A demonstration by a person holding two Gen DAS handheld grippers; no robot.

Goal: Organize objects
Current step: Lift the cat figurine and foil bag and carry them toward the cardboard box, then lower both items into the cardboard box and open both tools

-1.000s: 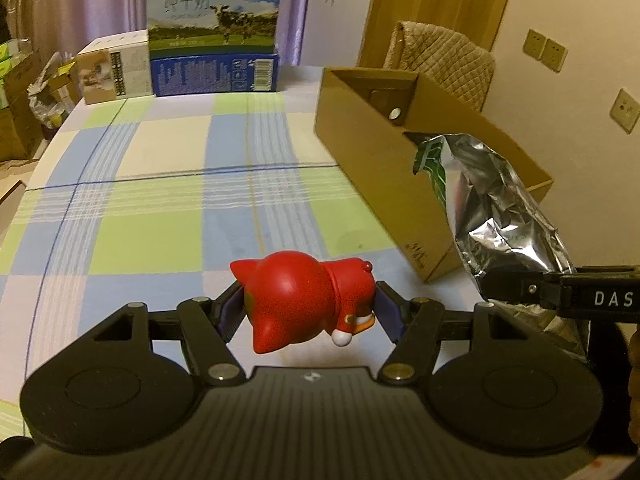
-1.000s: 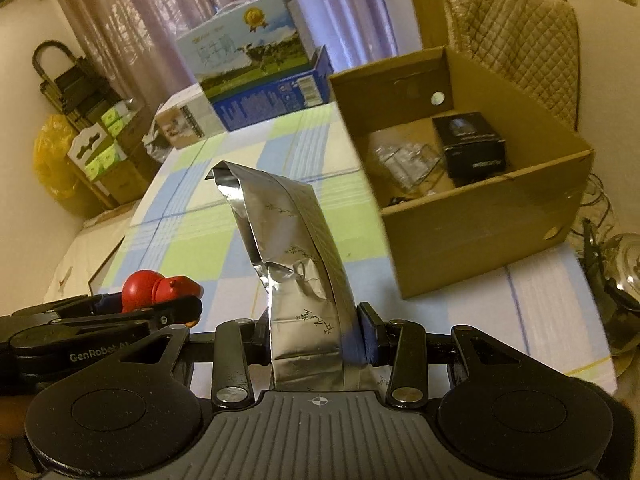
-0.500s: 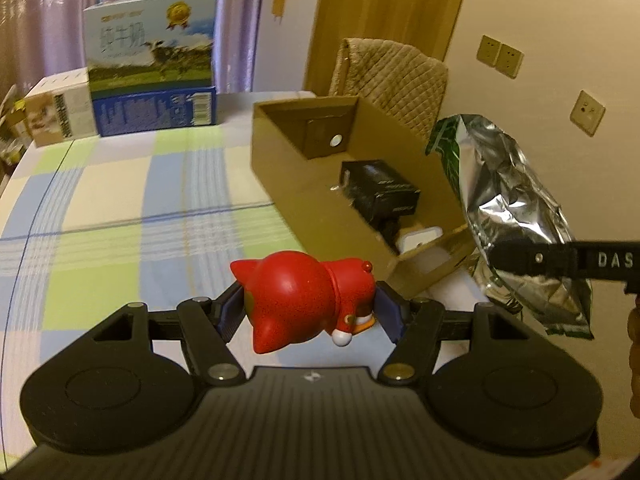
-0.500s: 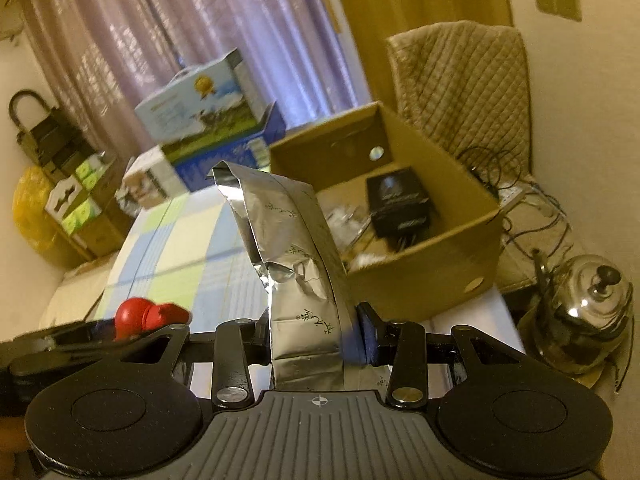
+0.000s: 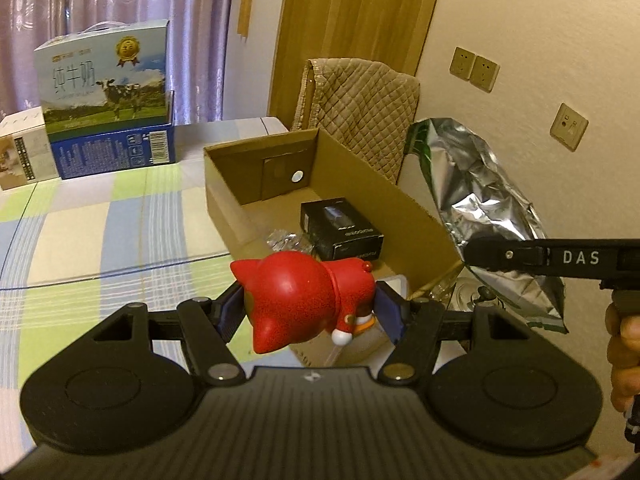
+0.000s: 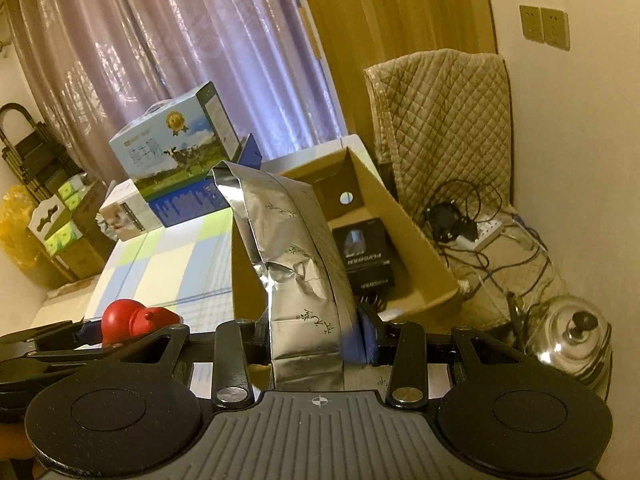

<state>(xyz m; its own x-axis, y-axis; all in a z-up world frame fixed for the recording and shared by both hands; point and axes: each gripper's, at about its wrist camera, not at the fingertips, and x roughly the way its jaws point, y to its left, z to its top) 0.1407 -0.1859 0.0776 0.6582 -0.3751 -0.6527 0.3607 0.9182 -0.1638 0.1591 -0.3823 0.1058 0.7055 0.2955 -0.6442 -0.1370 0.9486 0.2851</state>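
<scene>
1. Writing first: white letters "DAS" run along the side of the right gripper (image 5: pixel 516 258) where it crosses the left wrist view; the milk carton (image 5: pixel 106 80) at the far end of the table carries Chinese characters, a gold medal badge and cows on a meadow.
2. Black box (image 6: pixel 366 256) inside the cardboard box (image 5: pixel 400 204) bears pale lettering on its side, too small and inverted to read with certainty.
3. Silver foil pouch (image 6: pixel 304 280) shows small dark printed characters and sprig motifs; from the left wrist view a green printed edge appears at its top corner.
4. Left gripper (image 5: pixel 310 306) is clamped on a red cat figurine (image 5: pixel 298 294), its blue pads pressing both flanks; the figurine lies sideways, ears toward the left, held in the air above the near edge of the cardboard box.
5. Right gripper (image 6: pixel 312 340) is closed on the foil pouch near its lower end, the pouch standing upright and leaning left, above the box's near corner.
6. Both tools sit side by side, the left one seen at the lower left of the right wrist view with the red figurine in its grip; part of a hand (image 5: pixel 624 356) holds the right tool's handle.
7. Checked tablecloth (image 5: pixel 100 232) in blue, green and cream covers the table; a steel kettle (image 6: pixel 572 340) stands on the floor beyond the box, near tangled cables.
</scene>
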